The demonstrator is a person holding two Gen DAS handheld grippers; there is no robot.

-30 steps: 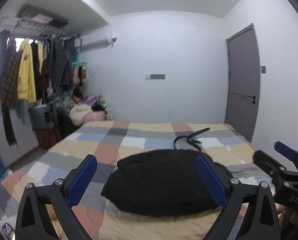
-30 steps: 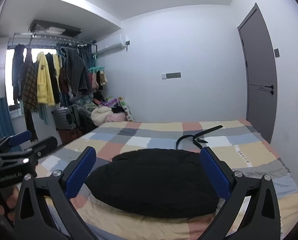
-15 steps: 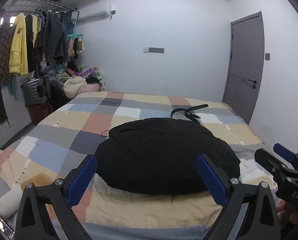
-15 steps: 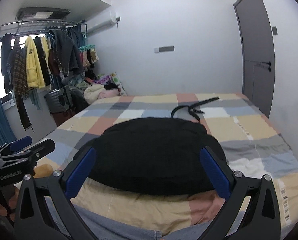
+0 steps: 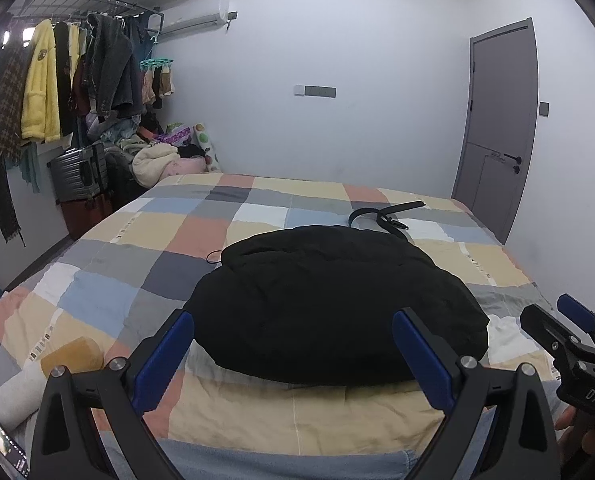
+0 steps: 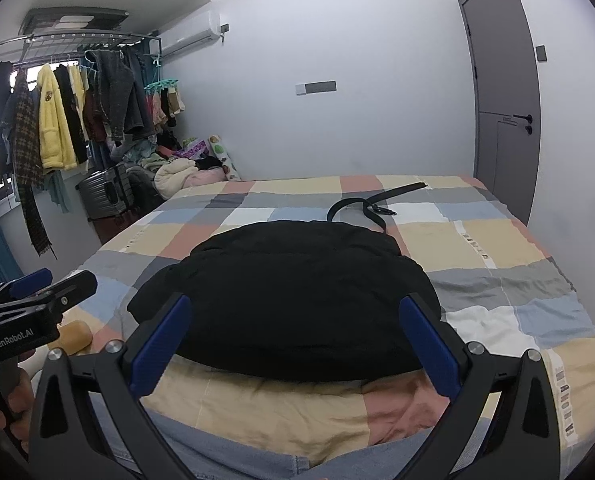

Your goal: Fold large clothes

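Observation:
A large black padded garment (image 5: 329, 300) lies in a rounded bundle on the checked bedspread (image 5: 201, 232); it also shows in the right wrist view (image 6: 289, 296). My left gripper (image 5: 293, 348) is open and empty, held just short of the garment's near edge. My right gripper (image 6: 293, 336) is open and empty, also at the near edge. Each gripper shows in the other's view: the right one (image 5: 577, 336) at the right, the left one (image 6: 37, 292) at the left.
A black belt (image 5: 381, 216) lies on the bed behind the garment. A clothes rack (image 5: 77, 80) with hanging coats, a suitcase (image 5: 79, 172) and a heap of clothes stand at the left. A grey door (image 5: 497, 128) is at the right. A phone (image 5: 1, 444) lies at the bottom left.
Both grippers have come closer to the garment and tilted down towards the bed. Both stay open and empty. The garment has not moved.

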